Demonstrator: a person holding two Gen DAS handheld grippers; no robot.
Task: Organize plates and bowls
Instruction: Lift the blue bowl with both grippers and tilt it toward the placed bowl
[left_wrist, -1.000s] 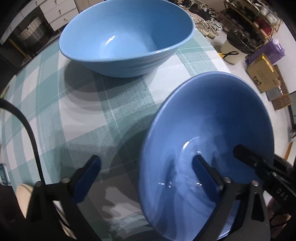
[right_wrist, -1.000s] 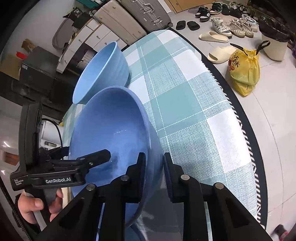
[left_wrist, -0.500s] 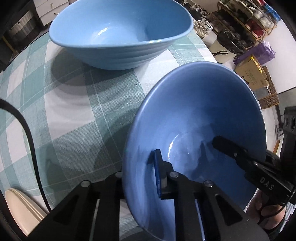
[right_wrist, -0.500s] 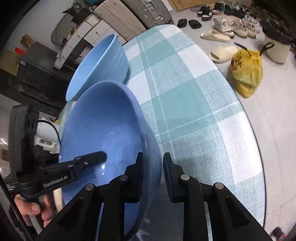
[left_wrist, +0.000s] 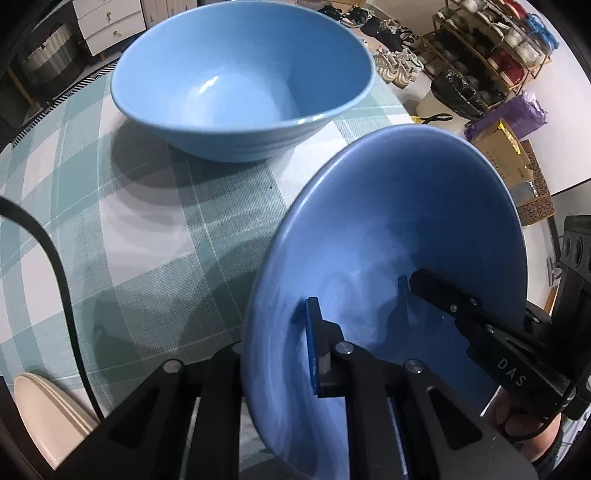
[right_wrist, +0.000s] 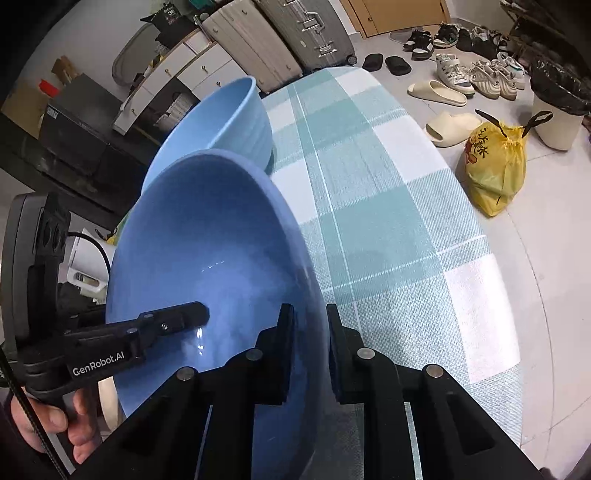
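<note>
While tilted, bowl (left_wrist: 399, 229) rim pinched in both tools.

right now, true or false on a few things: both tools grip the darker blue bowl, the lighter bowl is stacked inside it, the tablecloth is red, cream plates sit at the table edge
1. Both tools grip the darker blue bowl. True: the left tool and the right tool each pinch its rim.
2. The lighter blue bowl is stacked inside it. False: it stands apart on the tablecloth.
3. The tablecloth is red. False: it is a teal and white check.
4. Cream plates sit at the table edge. True, by the left tool.
5. The darker bowl sits flat. False: it is tilted.
</note>
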